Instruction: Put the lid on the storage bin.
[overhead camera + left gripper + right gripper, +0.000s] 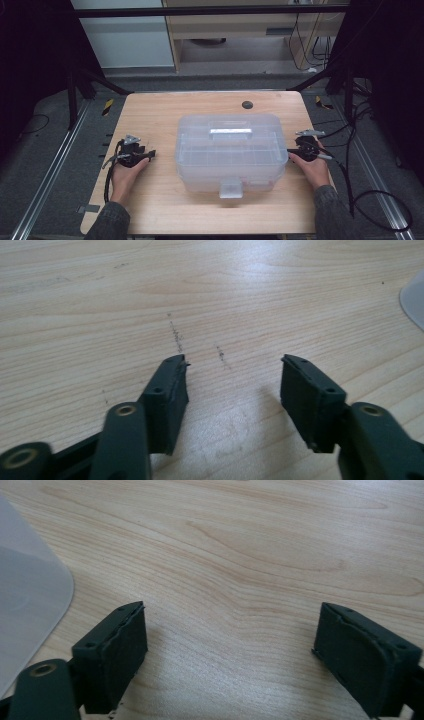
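Your left gripper (150, 155) sits at about nine o'clock on the worktop (160, 110), released, its jaws spread with only bare wood between them in the left gripper view (234, 385). Your right gripper (292, 151) sits at three o'clock, also released, its jaws standing wide over bare wood in the right gripper view (232, 640). Between the two, at the centre of the worktop, stands the clear plastic storage box (229, 150), lid on, a handle on top and its latch facing you at six o'clock. Your left gripper lies apart from the box; your right gripper's tips come just beside its right wall, and I cannot tell whether they touch.
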Action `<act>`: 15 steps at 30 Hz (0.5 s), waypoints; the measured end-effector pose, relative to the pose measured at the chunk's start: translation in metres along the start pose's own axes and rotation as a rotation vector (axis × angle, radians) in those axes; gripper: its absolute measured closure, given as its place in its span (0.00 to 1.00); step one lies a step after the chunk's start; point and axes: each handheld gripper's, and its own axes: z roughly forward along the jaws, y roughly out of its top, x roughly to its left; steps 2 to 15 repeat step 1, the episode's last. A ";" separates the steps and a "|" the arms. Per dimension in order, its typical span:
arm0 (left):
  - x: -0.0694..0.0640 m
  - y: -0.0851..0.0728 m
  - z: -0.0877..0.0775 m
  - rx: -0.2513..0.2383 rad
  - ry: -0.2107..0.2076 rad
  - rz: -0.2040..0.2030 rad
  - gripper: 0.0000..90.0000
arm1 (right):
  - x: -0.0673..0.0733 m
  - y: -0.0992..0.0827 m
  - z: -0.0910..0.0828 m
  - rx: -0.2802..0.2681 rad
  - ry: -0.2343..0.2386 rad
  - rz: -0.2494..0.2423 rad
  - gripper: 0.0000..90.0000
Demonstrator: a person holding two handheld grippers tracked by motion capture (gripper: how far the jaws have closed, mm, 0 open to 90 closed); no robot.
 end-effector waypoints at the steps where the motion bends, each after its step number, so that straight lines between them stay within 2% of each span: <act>1: 0.000 0.000 0.001 -0.005 -0.004 -0.002 0.43 | 0.002 0.001 0.001 0.009 -0.002 0.007 0.07; 15: 0.000 0.000 0.001 -0.005 -0.004 -0.002 0.43 | 0.002 0.001 0.001 0.009 -0.002 0.007 0.07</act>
